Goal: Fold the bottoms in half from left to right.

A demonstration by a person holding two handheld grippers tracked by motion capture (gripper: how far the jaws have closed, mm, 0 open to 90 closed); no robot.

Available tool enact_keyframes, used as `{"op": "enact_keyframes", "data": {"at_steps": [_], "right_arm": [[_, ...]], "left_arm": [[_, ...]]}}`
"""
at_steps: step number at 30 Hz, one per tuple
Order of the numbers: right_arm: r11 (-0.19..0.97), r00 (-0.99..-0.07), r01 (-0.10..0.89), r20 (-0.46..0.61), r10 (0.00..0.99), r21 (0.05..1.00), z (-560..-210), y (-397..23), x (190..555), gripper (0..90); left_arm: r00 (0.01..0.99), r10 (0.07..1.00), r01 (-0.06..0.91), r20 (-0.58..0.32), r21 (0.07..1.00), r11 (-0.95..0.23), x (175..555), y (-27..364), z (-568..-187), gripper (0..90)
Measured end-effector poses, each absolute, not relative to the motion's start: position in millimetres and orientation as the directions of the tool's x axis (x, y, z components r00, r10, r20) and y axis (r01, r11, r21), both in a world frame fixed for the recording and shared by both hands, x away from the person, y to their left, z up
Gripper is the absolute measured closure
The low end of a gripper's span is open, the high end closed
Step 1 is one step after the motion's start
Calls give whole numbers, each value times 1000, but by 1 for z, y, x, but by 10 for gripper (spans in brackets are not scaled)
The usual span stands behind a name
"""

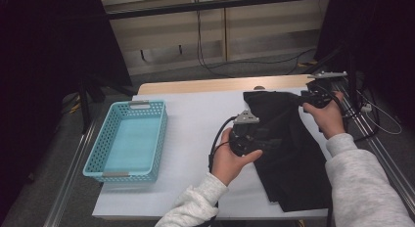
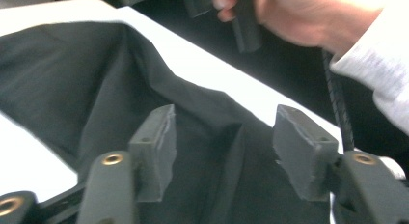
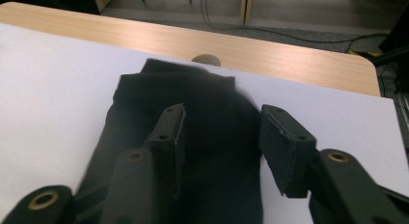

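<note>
With both jaw sets apart and nothing clamped, left gripper (image 1: 266,143) and right gripper (image 1: 307,98) hover over the black folded cloth garment (image 1: 288,153), right-centre on the white table (image 1: 195,124). Best regrip at opposite edges, pads fully on fabric, before moving it to the turquoise perforated plastic basket (image 1: 128,140).

We wear a light grey fleece top with ribbed cuffs on both sleeves. Our left gripper (image 1: 268,143) is black, topped by a grey three-cornered plate, with a black cable looping from it. Our right gripper (image 1: 304,96) matches it. Each carries two black jaws with brass-coloured rivets and dark, worn rectangular pads (image 3: 287,149).
</note>
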State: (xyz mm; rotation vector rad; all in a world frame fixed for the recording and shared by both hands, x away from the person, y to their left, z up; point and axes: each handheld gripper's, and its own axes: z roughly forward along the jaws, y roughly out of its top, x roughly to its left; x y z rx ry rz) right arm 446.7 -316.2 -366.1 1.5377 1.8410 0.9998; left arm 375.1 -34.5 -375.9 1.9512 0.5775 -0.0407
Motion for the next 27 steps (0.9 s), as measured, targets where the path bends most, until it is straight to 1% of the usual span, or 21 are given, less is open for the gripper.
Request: {"op": "enact_keyframes", "data": {"at_steps": [1, 2, 3, 4, 7, 10, 15, 19, 25, 27], "right_arm": [[74, -218, 570, 64, 974, 818, -369, -317, 443, 512], [82, -235, 573, 68, 970, 815, -372, -316, 440, 471], [101, -257, 577, 63, 964, 810, -375, -313, 436, 449], [121, -281, 571, 54, 958, 812, -380, -309, 430, 446], [133, -314, 579, 69, 947, 804, -391, -302, 417, 377], [182, -348, 586, 42, 936, 790, -405, -295, 401, 330], [231, -374, 591, 9, 927, 773, -424, -287, 373, 291], [228, -403, 592, 39, 914, 773, -433, -279, 355, 279], [217, -410, 581, 53, 910, 784, -445, -275, 335, 247], [223, -421, 589, 59, 905, 777, -448, -273, 330, 238]], "left_arm": [[879, 394, 411, -270, 847, -337, 377, -29, -379, 359], [878, 403, 408, -257, 843, -351, 379, -22, -382, 329], [871, 416, 422, -262, 833, -358, 381, -15, -386, 305], [867, 423, 426, -263, 831, -356, 383, -10, -388, 286], [854, 458, 435, -247, 823, -366, 386, 8, -397, 250], [843, 485, 440, -231, 816, -375, 388, 25, -405, 228], [832, 512, 447, -211, 803, -395, 387, 46, -416, 204], [823, 533, 456, -199, 790, -409, 386, 62, -425, 191], [811, 560, 460, -169, 775, -432, 389, 79, -432, 168], [803, 579, 458, -141, 768, -448, 391, 87, -435, 163]]}}
